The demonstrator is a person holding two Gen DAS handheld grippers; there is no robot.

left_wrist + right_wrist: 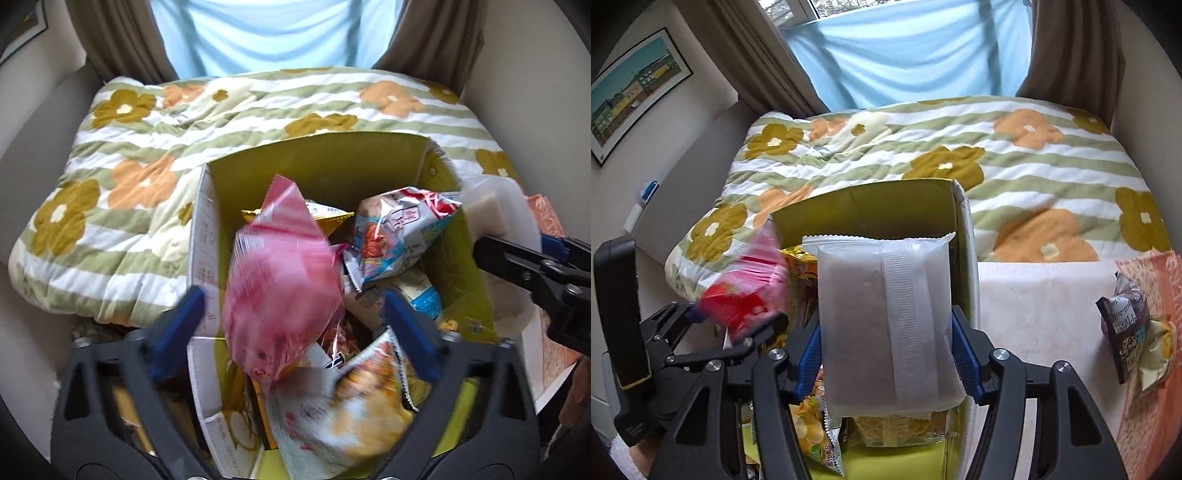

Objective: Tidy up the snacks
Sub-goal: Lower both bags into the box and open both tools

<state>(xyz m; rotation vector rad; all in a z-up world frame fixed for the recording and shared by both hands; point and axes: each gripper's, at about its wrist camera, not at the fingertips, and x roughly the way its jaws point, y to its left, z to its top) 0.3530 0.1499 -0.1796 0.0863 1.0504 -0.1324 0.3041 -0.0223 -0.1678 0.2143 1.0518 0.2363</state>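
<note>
A yellow-green cardboard box [321, 162] holds several snack packets. Over it my left gripper [291, 306] stands wide open. A pink packet [280, 288], blurred, hangs loose between the blue pads, and neither pad presses on it. My right gripper [886, 325] is shut on a flat white packet [882, 321] and holds it upright above the box [886, 206], near its right wall. In the left wrist view that white packet [495, 214] shows at the box's right edge. The right wrist view shows the pink packet [753, 288] and left gripper [738, 325] at the left.
Inside the box lie a blue and red packet [399, 236], a yellow one [328, 218] and an orange-white bag [351, 413]. A dark purple packet [1123, 321] lies on the pale tablecloth [1041, 302] to the right. A flowered quilt [960, 147] lies behind.
</note>
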